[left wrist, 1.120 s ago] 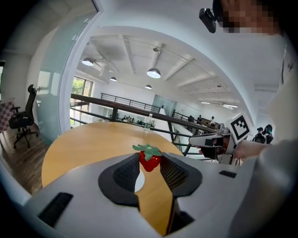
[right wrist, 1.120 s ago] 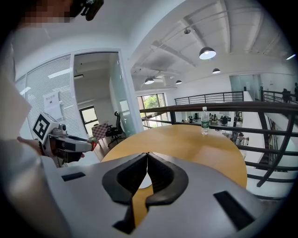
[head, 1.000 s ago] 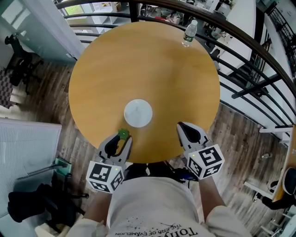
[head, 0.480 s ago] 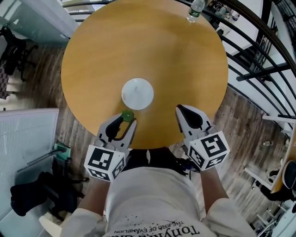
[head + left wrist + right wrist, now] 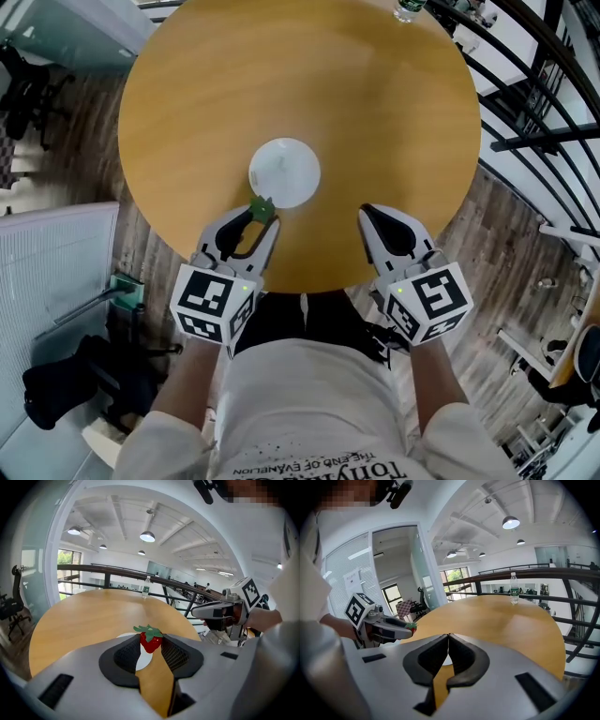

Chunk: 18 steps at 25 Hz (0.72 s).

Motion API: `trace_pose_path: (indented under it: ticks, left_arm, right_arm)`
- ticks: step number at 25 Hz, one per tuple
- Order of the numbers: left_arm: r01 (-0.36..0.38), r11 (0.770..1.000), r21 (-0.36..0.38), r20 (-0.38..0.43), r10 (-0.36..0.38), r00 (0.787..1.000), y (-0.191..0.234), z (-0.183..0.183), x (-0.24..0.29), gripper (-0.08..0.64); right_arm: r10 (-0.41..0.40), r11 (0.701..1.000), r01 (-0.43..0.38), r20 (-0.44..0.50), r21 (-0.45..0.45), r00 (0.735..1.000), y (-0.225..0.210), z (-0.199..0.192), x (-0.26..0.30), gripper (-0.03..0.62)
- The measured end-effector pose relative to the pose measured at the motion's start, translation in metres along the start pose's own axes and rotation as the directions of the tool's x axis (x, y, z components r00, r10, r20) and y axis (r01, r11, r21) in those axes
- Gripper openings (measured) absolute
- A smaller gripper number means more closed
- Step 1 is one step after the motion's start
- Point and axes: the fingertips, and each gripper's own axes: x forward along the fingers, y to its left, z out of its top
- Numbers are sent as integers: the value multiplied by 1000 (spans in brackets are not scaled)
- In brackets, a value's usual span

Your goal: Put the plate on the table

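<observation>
plate (image 5: 285, 172) already flat on table (image 5: 375, 112). left gripper (image 5: 259, 217), clamped on strawberry (image 5: 262, 207), has crept up to plate's near rim; right gripper (image 5: 367, 212) closed, empty. plate step looks done; fruit likely next.

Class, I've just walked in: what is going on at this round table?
A person at the round wooden table holds a gripper in each hand. The left gripper is shut on a strawberry, close to the near rim of the white plate lying on the table. The right gripper is shut and empty. A water bottle stands at the far edge.
</observation>
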Motion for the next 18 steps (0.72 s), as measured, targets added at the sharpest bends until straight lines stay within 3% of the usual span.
trace_pose_path:
  ticks: [7, 18]
  left_arm:
    - [-18, 1000, 8, -44, 18, 999, 23, -11, 35, 153]
    - [-31, 995, 98, -151, 46, 987, 49, -35, 86, 153]
  right_arm:
    - [3, 1000, -2, -13, 20, 1000, -3, -11, 15, 25]
    - [-16, 998, 18, -28, 55, 999, -19, -22, 26, 25]
